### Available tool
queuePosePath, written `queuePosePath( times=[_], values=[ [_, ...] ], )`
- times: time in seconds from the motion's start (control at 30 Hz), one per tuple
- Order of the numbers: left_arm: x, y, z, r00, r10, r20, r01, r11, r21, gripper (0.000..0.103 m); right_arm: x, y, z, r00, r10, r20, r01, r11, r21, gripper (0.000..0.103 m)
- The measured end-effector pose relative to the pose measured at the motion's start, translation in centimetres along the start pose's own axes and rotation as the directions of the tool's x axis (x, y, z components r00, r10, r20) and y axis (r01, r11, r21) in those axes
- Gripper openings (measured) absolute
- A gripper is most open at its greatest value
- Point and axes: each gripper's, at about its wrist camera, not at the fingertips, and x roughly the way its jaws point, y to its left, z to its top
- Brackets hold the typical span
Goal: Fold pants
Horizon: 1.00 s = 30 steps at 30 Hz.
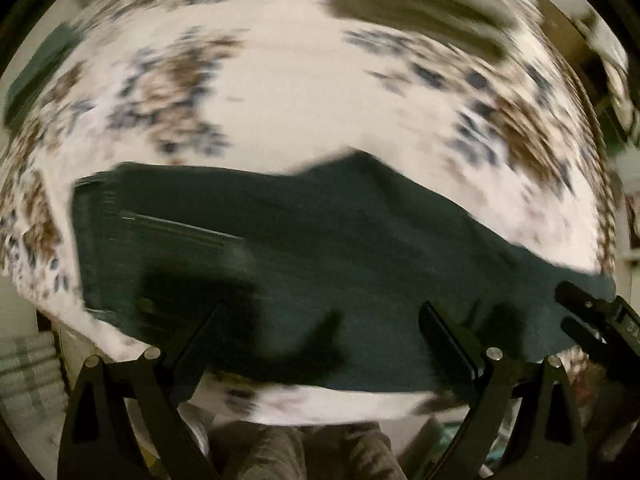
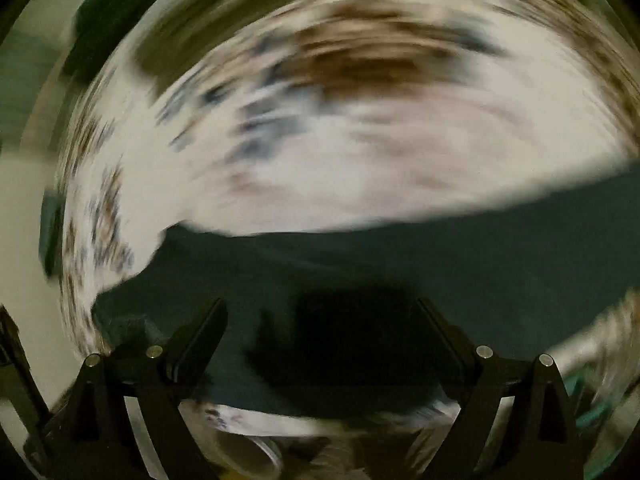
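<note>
**Inspector:** Report the work surface and the item.

**Assistant:** A white cloth with brown and blue floral print (image 1: 280, 92) covers the surface; whether a tabletop or a bed lies under it, I cannot tell. The dark green fabric pants (image 1: 320, 248) lie on it as a long flat band along the near edge, running toward the near-right corner. In the right wrist view the same pants (image 2: 400, 264) cross the frame along that near edge.

**Inspector:** Gripper states?

**Assistant:** The left gripper (image 1: 324, 312) has its fingers spread wide, above the pants, holding nothing. The right gripper (image 2: 320, 312) is likewise spread wide and empty over the garment; its tip also shows at the near-right end of the pants in the left view. Both views are heavily blurred, so seams and waistband cannot be identified.

**Inspector:** Step in hand?

**Assistant:** My judgement: the garment is laid out as a long strip, and both grippers are positioned to take hold for a fold. The fold across its length is not yet made.

**Inspector:** Next move?

**Assistant:** Each gripper needs to descend to one end's edge, pinch all layers together, then carry that end over the other, keeping the edges aligned.
</note>
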Motion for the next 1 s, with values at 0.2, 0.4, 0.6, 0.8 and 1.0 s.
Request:
queuePosePath(
  times=[0.2,0.4,0.6,0.8,1.0],
  values=[
    [2.4,-10.3,-1.6,0.995,-0.064,-0.083,0.07,0.995,0.076,0.098,-5.3,-19.3,-2.7,0.991,0.012,0.135,-0.068,0.907,0.416,0.095],
    [7.8,-19.5,-2.1,0.991,-0.042,-0.126,0.059,0.988,0.14,0.098,-5.9,-33.5,-2.1,0.96,0.063,0.274,-0.218,0.784,0.582,0.081],
    [14.2,-21.7,-2.3,0.979,0.055,-0.194,-0.03,0.991,0.132,0.103,-3.6,-39.9,0.1,0.924,0.175,0.341,-0.353,0.735,0.579,0.056],
    [14.6,-21.8,-1.7,0.979,0.07,-0.193,-0.053,0.994,0.091,0.103,-4.4,-39.7,1.4,0.871,0.241,0.429,-0.453,0.733,0.508,0.038],
    [15.3,-22.7,-0.9,0.974,0.085,-0.212,-0.075,0.996,0.057,0.103,-4.3,-40.1,3.1,0.868,0.24,0.435,-0.452,0.743,0.493,0.039]
  ],
)
